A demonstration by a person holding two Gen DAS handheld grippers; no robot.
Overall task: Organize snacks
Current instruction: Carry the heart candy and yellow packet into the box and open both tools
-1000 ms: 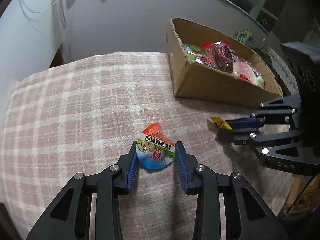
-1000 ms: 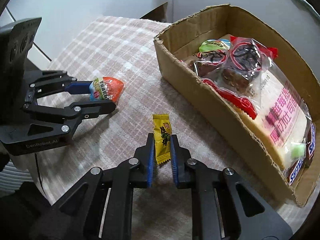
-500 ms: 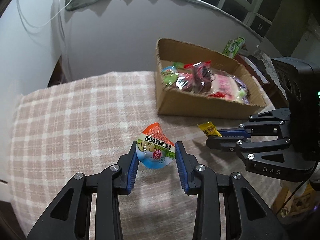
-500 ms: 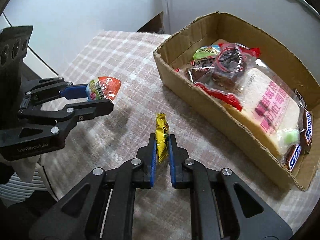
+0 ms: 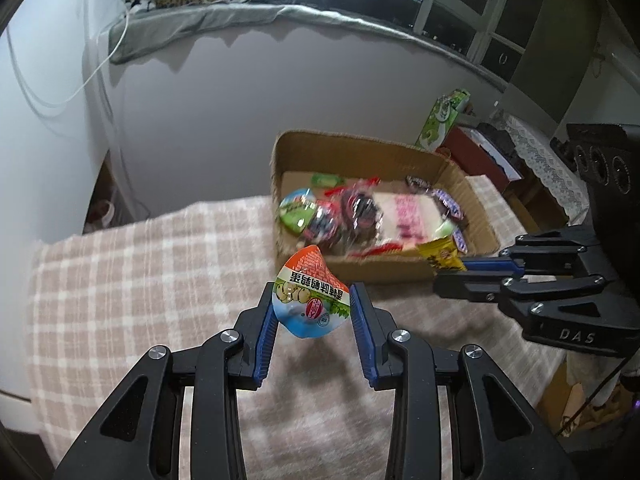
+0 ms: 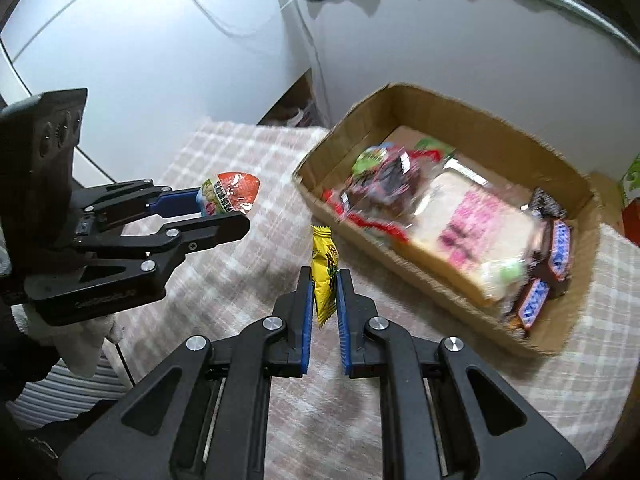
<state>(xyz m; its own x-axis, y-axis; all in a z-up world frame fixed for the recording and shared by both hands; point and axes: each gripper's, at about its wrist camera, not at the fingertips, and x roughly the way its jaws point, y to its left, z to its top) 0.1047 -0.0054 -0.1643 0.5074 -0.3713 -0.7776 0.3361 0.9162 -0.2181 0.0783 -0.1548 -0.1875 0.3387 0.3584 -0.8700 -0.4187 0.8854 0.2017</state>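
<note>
Left gripper (image 5: pixel 311 312) clamps one teardrop snack cup (image 5: pixel 310 298), raised clear of the plaid cloth (image 5: pixel 120 280); right gripper (image 6: pixel 324 284) pinches one yellow candy packet (image 6: pixel 325 268), long axis upright. One cardboard box (image 6: pixel 400 256) lies ahead and to the right of both, nearer the right gripper, already holding several snacks
</note>
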